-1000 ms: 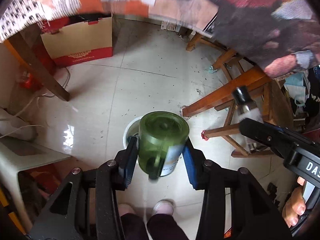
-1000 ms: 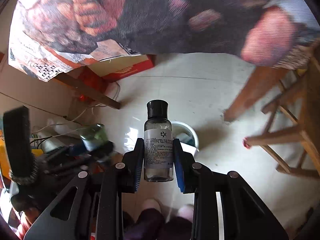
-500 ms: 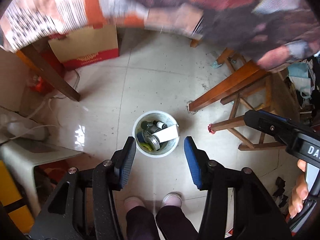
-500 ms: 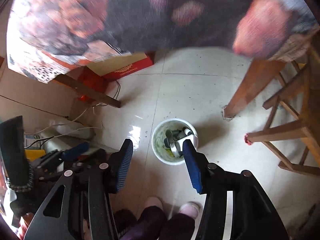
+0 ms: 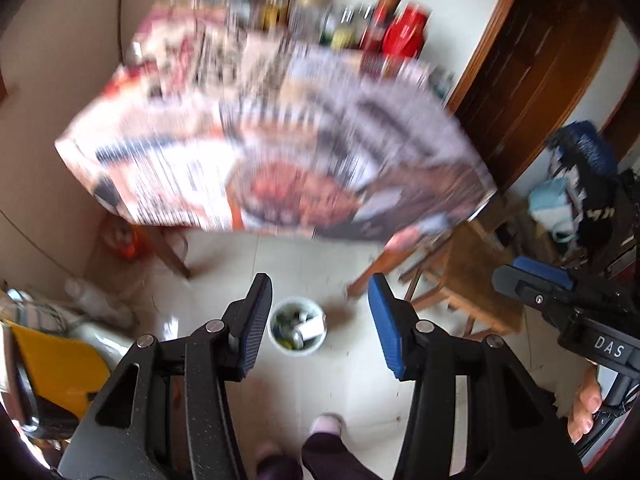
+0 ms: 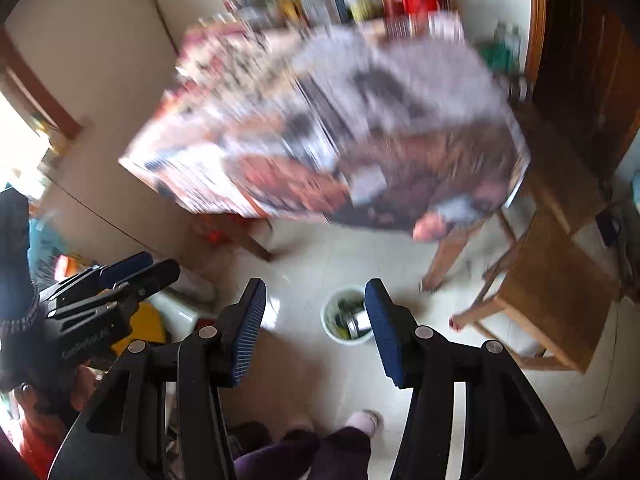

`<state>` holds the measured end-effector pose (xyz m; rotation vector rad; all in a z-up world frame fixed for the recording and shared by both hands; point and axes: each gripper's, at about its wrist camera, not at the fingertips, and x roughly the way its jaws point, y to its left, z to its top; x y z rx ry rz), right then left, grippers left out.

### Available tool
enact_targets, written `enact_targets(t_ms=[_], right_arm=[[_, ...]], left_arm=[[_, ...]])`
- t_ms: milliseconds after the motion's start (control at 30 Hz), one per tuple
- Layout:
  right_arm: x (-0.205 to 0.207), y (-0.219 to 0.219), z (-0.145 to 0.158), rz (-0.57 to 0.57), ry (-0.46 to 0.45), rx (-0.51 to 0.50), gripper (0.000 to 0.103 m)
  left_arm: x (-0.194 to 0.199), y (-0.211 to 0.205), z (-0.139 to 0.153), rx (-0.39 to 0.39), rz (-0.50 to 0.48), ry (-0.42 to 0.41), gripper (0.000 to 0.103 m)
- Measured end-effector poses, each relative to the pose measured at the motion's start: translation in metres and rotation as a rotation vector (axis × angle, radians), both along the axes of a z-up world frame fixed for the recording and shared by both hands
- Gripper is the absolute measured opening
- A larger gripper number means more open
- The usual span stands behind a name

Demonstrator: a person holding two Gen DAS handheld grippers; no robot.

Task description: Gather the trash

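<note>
Below and ahead of both grippers, the white bin [image 5: 298, 332] stands on the floor, already holding bottles and cans, too small to tell apart. The left gripper [image 5: 318, 318] has its jaws apart with nothing between them; the right gripper [image 6: 314, 320] stands the same way, empty, and in its own view its right pad overlaps the bin's rim. The figures say both sets of jaws were opening within the last second and have now settled.

Beyond the fingertips lies the tabletop [image 5: 280, 152], covered in printed paper and badly blurred; along its far edge stands a crowd of bottles and jars [image 5: 340, 20], also blurred, so which of them count as trash cannot be told from here.

The step in hand looks like going after the next pieces. Judged from this, it would pay to pause until the view sharpens, pick one item per gripper at the near side of the cluster, and come in with jaws held wide so neighbouring bottles are not knocked over. The wooden chair [image 5: 476, 280] to the right of the bin is worth steering clear of on the way back down.
</note>
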<state>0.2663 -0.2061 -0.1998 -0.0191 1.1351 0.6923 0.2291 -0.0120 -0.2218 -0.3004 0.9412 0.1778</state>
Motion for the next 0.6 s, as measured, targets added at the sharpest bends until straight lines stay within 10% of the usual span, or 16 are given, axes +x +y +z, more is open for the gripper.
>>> enact_targets(t_ms=[267, 600], right_arm=[[-0.086, -0.019, 0.138, -0.077, -0.296, 0.080, 0.051], [-0.196, -0.024, 0.210, -0.164, -0.506, 0.116, 0.072]], left_arm=[[-0.088, -0.019, 0.130, 0.083, -0.108, -0.255, 0.051], [-0.201, -0.031, 0.199, 0.119, -0.147, -0.423, 0.094]])
